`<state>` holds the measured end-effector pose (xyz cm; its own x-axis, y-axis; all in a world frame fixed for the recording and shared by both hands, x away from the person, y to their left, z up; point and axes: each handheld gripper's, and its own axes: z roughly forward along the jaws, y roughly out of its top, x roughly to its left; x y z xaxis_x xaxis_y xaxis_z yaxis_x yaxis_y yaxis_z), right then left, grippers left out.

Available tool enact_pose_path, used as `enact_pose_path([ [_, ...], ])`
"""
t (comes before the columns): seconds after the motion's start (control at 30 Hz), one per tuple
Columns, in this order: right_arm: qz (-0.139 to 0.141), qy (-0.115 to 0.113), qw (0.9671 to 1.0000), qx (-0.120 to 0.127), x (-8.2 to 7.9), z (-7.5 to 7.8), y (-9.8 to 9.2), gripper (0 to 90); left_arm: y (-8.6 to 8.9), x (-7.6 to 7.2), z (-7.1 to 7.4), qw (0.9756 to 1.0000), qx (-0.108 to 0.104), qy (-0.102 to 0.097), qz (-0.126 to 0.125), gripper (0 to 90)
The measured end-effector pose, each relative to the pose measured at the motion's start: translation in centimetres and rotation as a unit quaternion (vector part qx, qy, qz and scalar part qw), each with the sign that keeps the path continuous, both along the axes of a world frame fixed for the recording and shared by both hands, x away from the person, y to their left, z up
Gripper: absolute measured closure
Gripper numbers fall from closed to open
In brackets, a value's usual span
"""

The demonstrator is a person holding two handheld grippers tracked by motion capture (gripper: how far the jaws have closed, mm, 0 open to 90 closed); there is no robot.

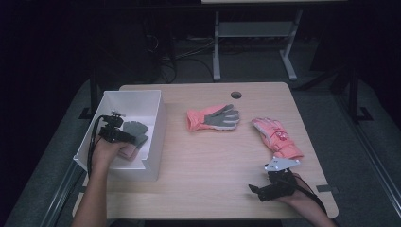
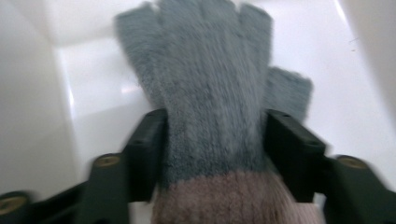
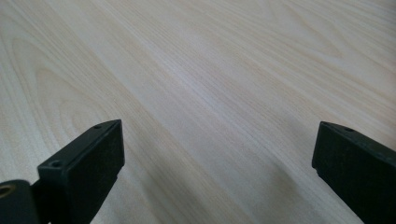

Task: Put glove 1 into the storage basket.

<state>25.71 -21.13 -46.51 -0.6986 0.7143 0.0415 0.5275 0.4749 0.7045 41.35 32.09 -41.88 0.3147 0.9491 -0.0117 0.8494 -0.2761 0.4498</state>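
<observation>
Closest to me, at about 5 o'clock on the table (image 1: 208,175), my right gripper (image 1: 265,190) is parked over bare wood with its jaws spread wide and nothing between them. Over at 9 o'clock my left gripper (image 1: 124,136) is down inside the white bin (image 1: 156,142), and the grey knit glove (image 2: 210,93) sits right between the jaws, pinkish cuff toward me, fingers pointing away. The jaws look backed off the wool rather than squeezing it, so I'd call that one open with the glove lying loose on the bin floor. This thing is super light, floppy and fuzzy, so it'll droop and fold the moment it's lifted; if I need it again I'd pinch across the palm just above the cuff, where the knit is thickest. Farther out, around 12 o'clock, there's a pink-and-grey work glove (image 1: 215,117), and at 2 o'clock a pink glove (image 1: 277,137), both flat on the tabletop and well apart from each other.
</observation>
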Motion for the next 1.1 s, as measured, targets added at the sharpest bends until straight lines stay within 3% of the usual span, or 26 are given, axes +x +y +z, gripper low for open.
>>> enact_pose_path([
  [0.03, 0.001, 0.001, 1.0000, -0.001, 0.0, 0.0, 0.0, 2.1, -0.1, -0.1, 0.2, 0.9999, 0.006, -0.009, 0.005, 28.4],
  [0.13, 0.002, 0.003, 1.0000, -0.001, 0.0, 0.0, 0.1, 2.1, 0.0, -0.3, 1.2, 0.9997, -0.009, -0.021, 0.004, 22.1],
  [0.4, 0.002, 0.003, 1.0000, -0.002, 0.0, 0.0, 0.1, 2.1, -0.6, -1.0, 4.1, 0.9974, -0.034, -0.055, -0.033, 18.5],
  [0.67, -0.003, 0.001, 1.0000, -0.002, -0.1, 0.1, 0.1, 2.1, -1.9, -1.7, 6.9, 0.9905, -0.069, -0.088, -0.079, 17.3],
  [1.1, -0.001, -0.002, 1.0000, -0.002, -0.1, 0.1, 0.0, 2.1, -7.5, -2.4, 10.7, 0.9781, -0.094, -0.122, -0.140, 17.4],
])
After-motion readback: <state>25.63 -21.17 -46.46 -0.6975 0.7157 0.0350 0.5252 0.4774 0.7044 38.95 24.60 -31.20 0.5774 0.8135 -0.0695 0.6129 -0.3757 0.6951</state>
